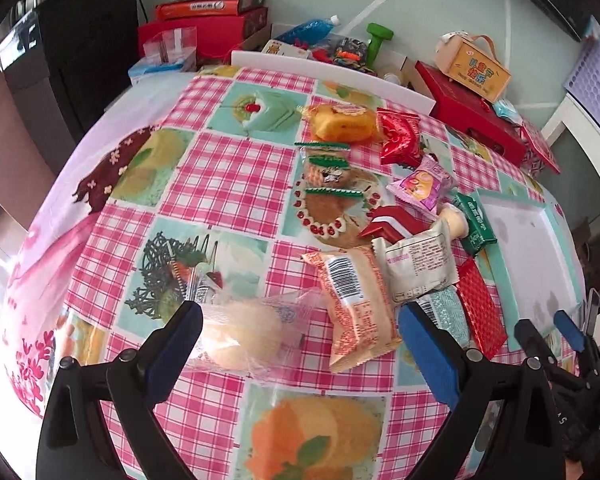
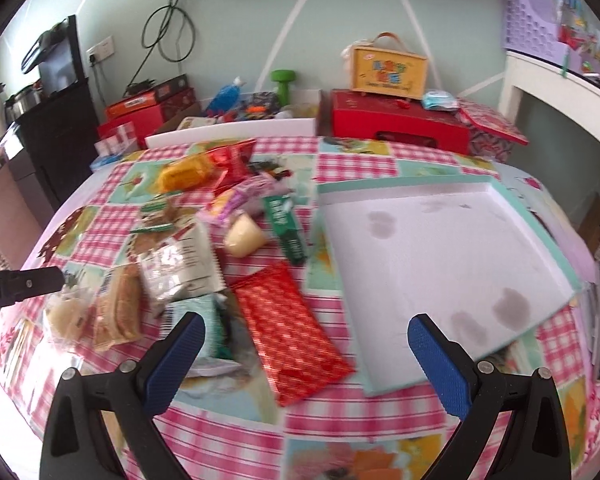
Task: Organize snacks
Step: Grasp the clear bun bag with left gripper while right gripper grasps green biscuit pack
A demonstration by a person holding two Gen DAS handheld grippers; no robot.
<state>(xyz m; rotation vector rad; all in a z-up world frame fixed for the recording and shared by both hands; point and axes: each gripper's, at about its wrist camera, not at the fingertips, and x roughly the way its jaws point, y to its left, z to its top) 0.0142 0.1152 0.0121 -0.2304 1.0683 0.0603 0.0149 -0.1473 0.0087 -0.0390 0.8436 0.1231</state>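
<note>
A heap of wrapped snacks lies on the pink checked tablecloth point(image 1: 228, 184). My left gripper point(image 1: 300, 320) is open, its jaws either side of a clear-wrapped pale bun point(image 1: 240, 332) and a peach packet point(image 1: 356, 304). My right gripper point(image 2: 304, 336) is open above a red foil packet point(image 2: 292, 328), also seen in the left wrist view point(image 1: 480, 312). A shallow white tray point(image 2: 440, 248) with a mint rim lies empty right of the heap; it also shows in the left wrist view point(image 1: 528, 248). A green bar point(image 2: 288, 228), a white packet point(image 2: 180, 268) and a yellow cake point(image 1: 340, 124) lie in the heap.
Red boxes point(image 2: 396, 124), a yellow carry box point(image 2: 388, 68), a green dumbbell point(image 2: 282, 84) and a blue bottle point(image 1: 304, 28) crowd the table's back edge. A black cabinet point(image 2: 56, 128) stands at the left. A white shelf point(image 2: 560, 92) stands at the right.
</note>
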